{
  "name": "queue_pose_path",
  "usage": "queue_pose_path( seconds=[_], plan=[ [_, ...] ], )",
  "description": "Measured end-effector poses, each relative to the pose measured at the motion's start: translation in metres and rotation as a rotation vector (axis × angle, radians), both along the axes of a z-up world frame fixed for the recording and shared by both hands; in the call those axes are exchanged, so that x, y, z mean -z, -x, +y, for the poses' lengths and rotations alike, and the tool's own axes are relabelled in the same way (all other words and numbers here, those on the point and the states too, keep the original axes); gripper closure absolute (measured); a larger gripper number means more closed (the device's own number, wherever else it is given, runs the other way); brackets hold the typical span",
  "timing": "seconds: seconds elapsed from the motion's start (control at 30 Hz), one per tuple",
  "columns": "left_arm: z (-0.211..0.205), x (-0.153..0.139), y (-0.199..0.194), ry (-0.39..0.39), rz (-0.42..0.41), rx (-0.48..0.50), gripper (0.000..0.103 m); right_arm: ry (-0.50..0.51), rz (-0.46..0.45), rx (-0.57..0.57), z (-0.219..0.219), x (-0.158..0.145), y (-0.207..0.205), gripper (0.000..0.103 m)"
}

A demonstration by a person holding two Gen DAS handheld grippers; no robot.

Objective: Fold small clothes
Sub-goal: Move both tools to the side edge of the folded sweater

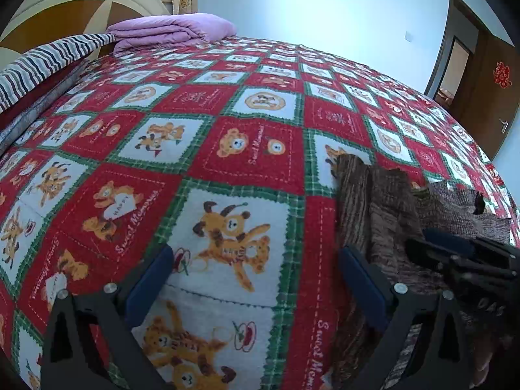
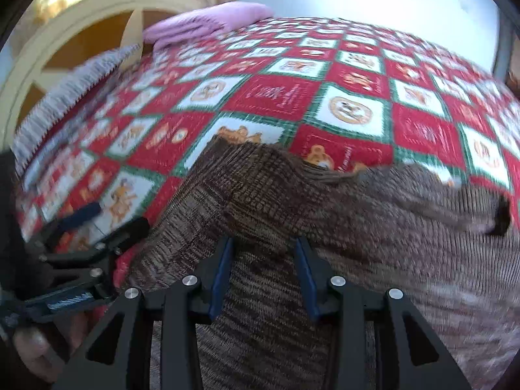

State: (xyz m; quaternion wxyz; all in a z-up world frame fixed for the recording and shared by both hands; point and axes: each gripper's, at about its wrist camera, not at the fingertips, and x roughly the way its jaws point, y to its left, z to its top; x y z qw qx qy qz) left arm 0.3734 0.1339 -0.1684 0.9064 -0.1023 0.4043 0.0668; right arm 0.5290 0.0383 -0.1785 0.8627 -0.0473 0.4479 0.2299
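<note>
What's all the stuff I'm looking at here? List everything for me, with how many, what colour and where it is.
knitted garment: one, mottled brown, lying rumpled on the bedspread's near right part.
bedspread: one, red, white and green squares with teddy bears, covering the bed.
folded blanket: one, lilac, far end of the bed by the headboard.
striped cloth: one, white with dark stripes, along the bed's left edge.
headboard: one, cream frame with brown panels, far left.
door: one, brown with a red ornament, far right wall.
left gripper: black with blue pads, open above the bedspread.
right gripper: black with blue pads, open over the garment.
</note>
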Motion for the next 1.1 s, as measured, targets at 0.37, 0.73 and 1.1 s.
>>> queue_pose_path(
  seconds=[0.37, 0.73, 1.1],
  plan=[
    [0.024, -0.001, 0.013, 0.164, -0.078, -0.038, 0.0, 0.059, -0.05, -0.034, 0.038, 0.006, -0.001, 0.059],
    [0.007, -0.004, -0.003, 0.067, 0.001, 0.046, 0.0, -0.054, -0.015, -0.073, -0.009, -0.008, 0.082, 0.048],
    [-0.029, -0.013, -0.049, -0.045, 0.052, 0.252, 0.0, 0.173, -0.149, -0.278, 0.045, 0.008, 0.179, 0.046]
  ],
)
